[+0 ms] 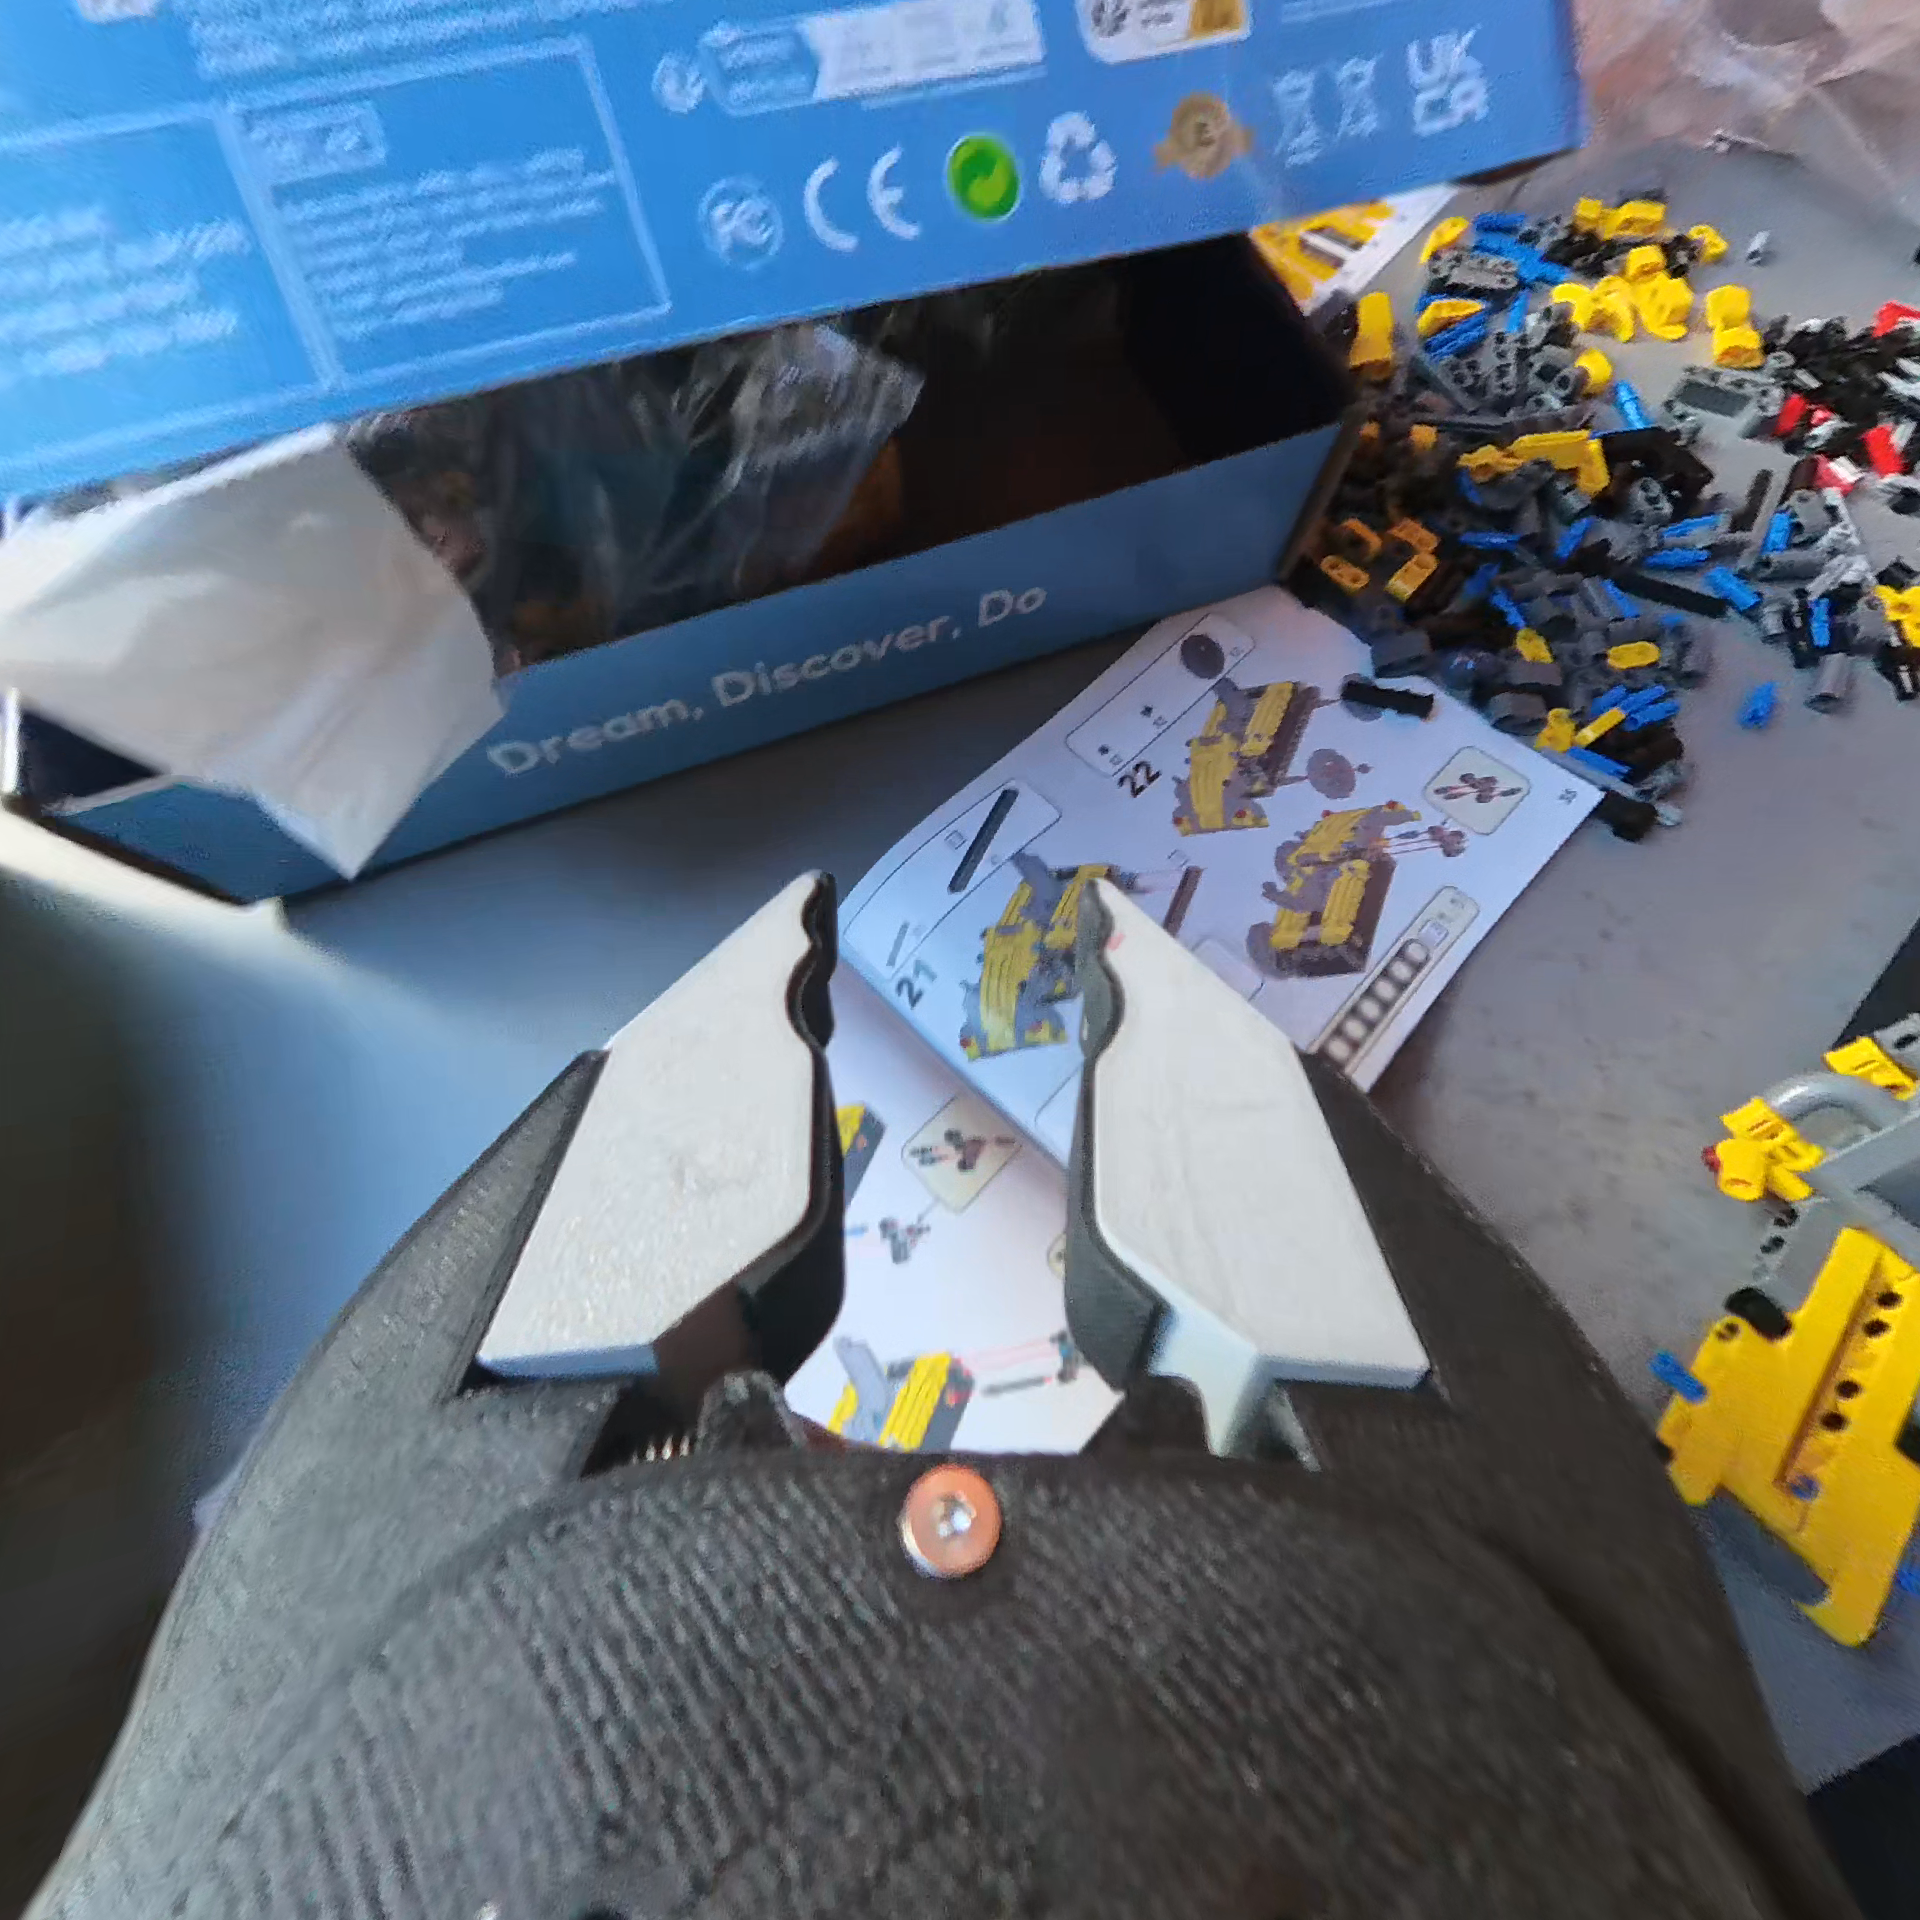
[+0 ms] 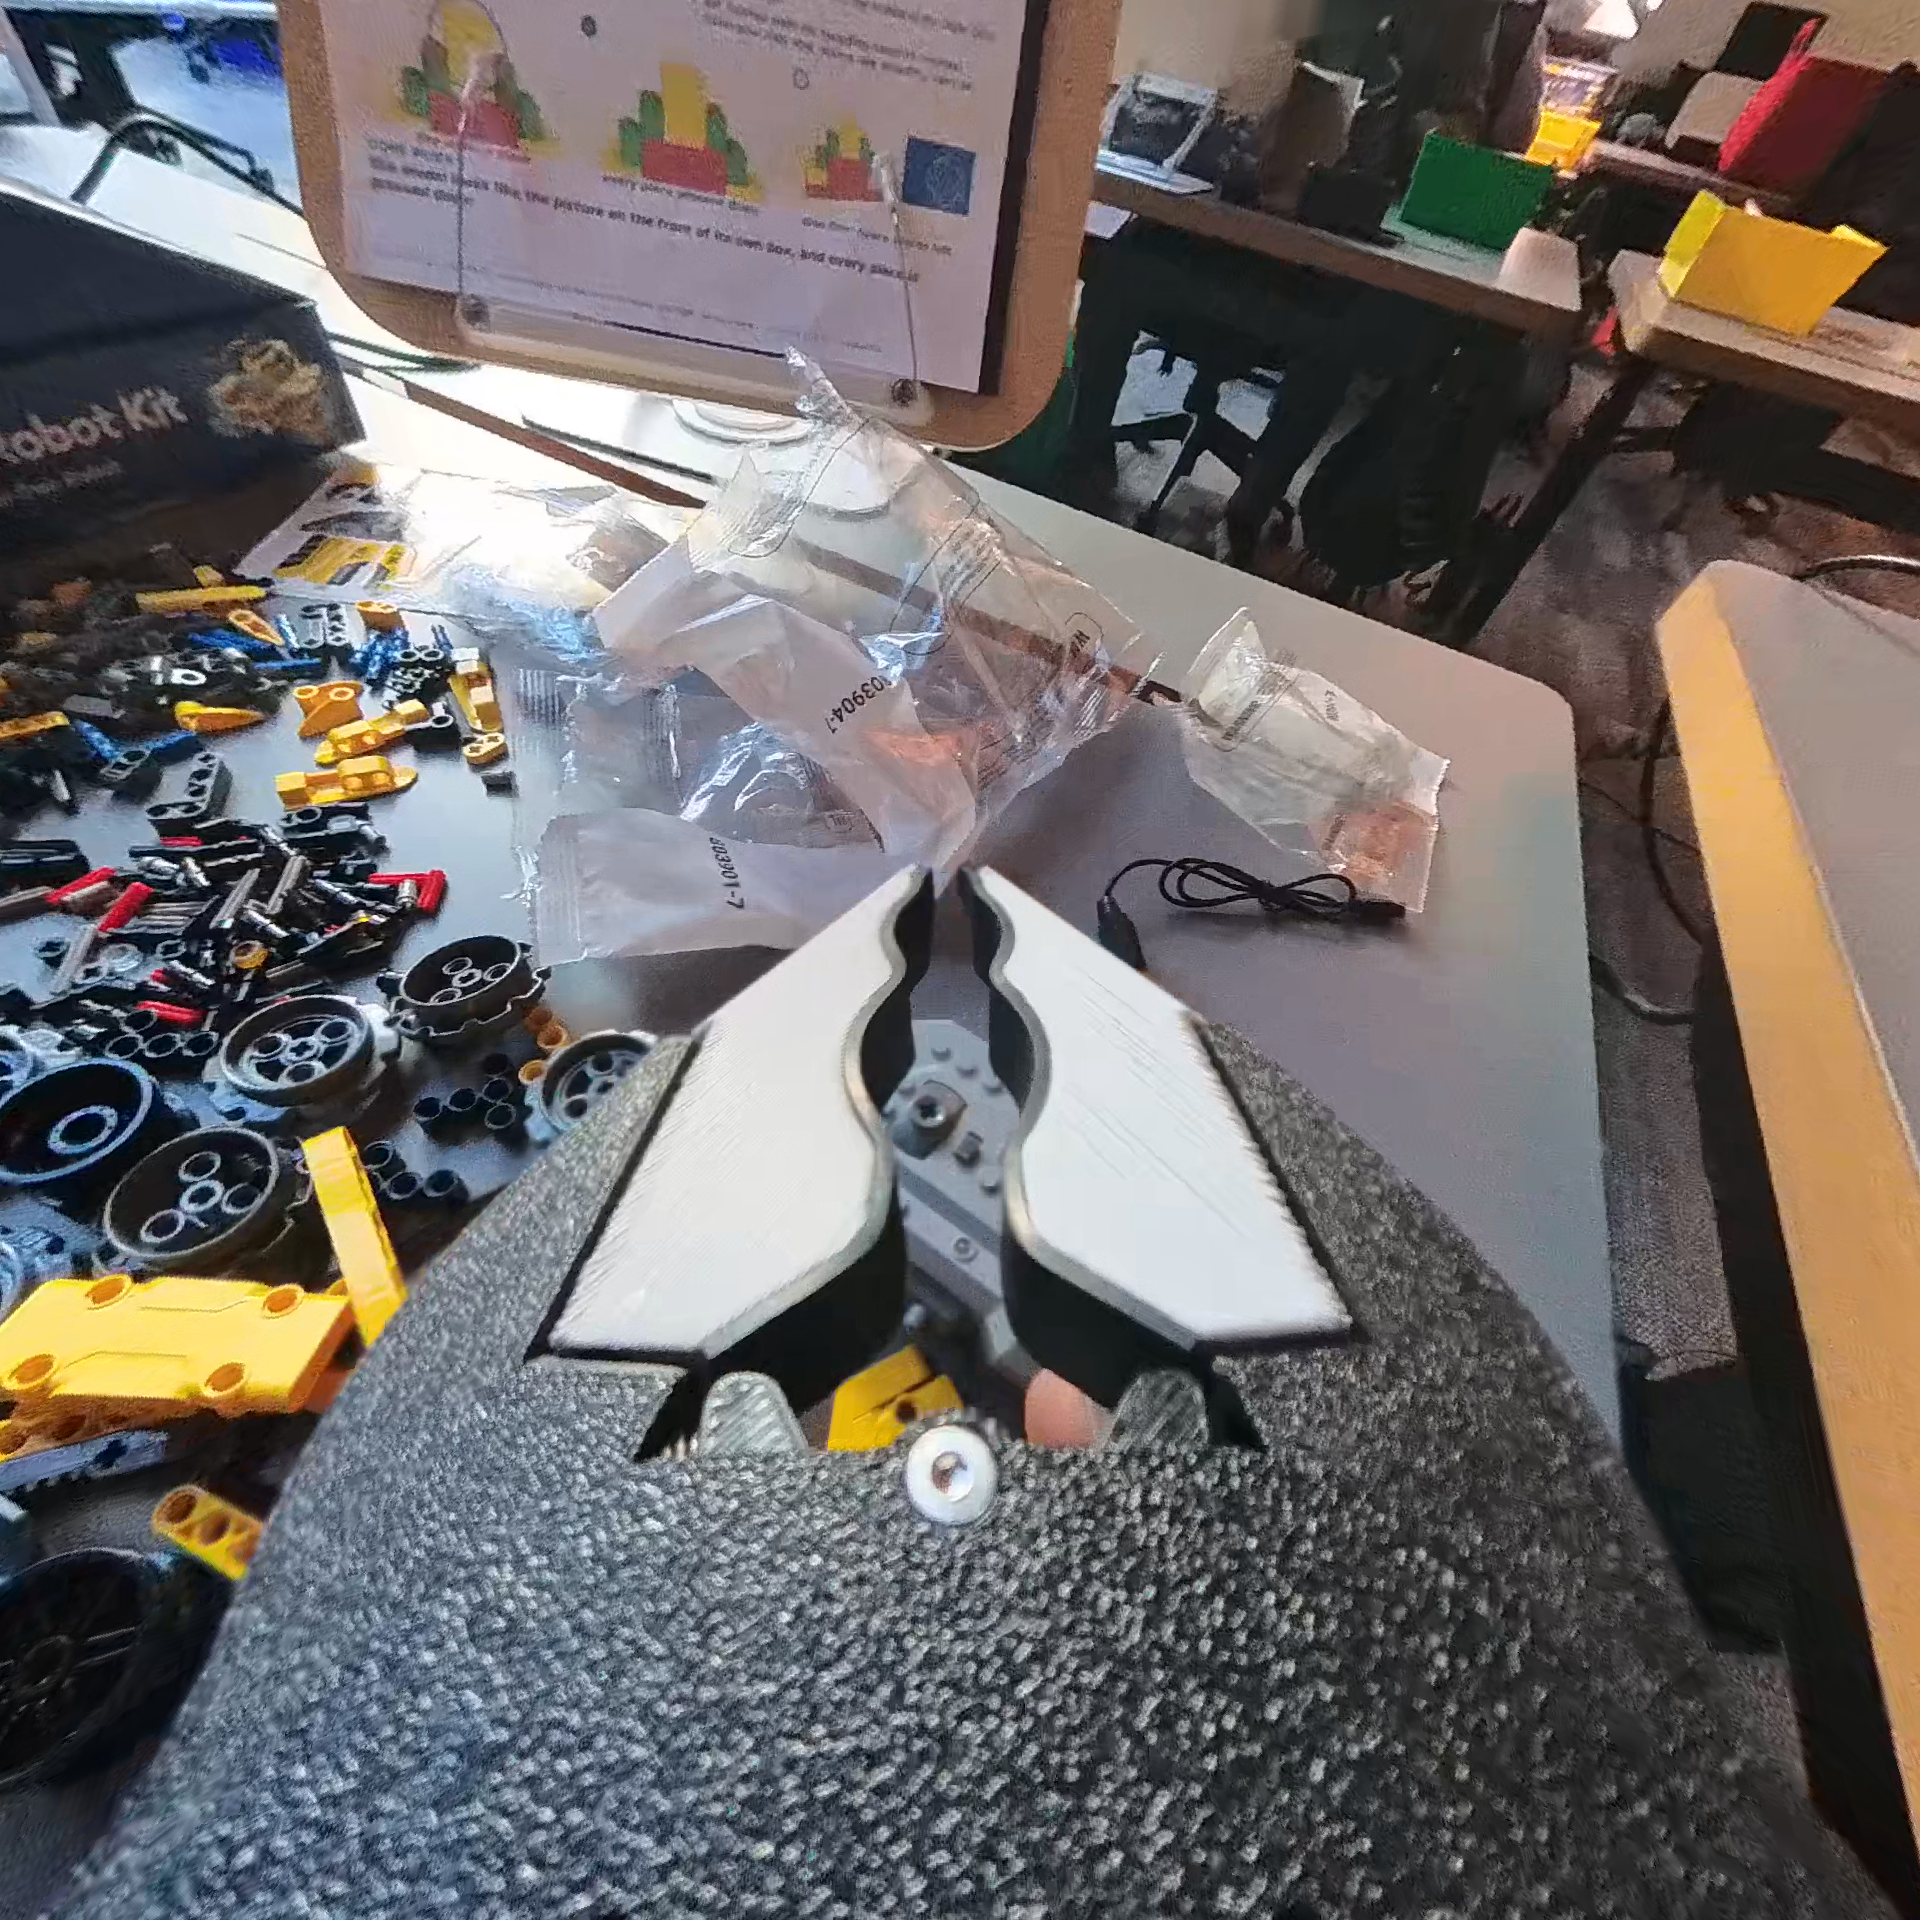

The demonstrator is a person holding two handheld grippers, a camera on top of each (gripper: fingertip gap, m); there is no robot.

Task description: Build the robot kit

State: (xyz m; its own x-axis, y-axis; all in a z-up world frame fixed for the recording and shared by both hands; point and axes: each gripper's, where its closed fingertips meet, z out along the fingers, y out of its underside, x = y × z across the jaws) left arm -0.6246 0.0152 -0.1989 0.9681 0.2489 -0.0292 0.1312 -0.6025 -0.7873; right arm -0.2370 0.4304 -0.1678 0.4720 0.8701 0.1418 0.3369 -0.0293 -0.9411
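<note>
My left gripper [image 1: 956, 914] is open and empty, hovering just above an open instruction booklet [image 1: 1299, 831] on the grey table. An open blue cardboard box [image 1: 831, 665] with plastic bags inside lies just beyond it. My right gripper [image 2: 945, 883] has its tips nearly together. A grey holed part [image 2: 935, 1132] of a grey and yellow model fills the hollow between its fingers. A piece of the same model's yellow [image 2: 883, 1392] shows below. The model also shows in the left wrist view [image 1: 1808, 1351] at the right edge.
A pile of small yellow, blue, black and grey pieces [image 1: 1610, 468] lies right of the box. Wheels [image 2: 208, 1195] and pieces cover the table's left. Empty clear bags [image 2: 831, 675] and a black cable [image 2: 1247, 894] lie ahead. A framed picture sheet [image 2: 675, 156] stands behind.
</note>
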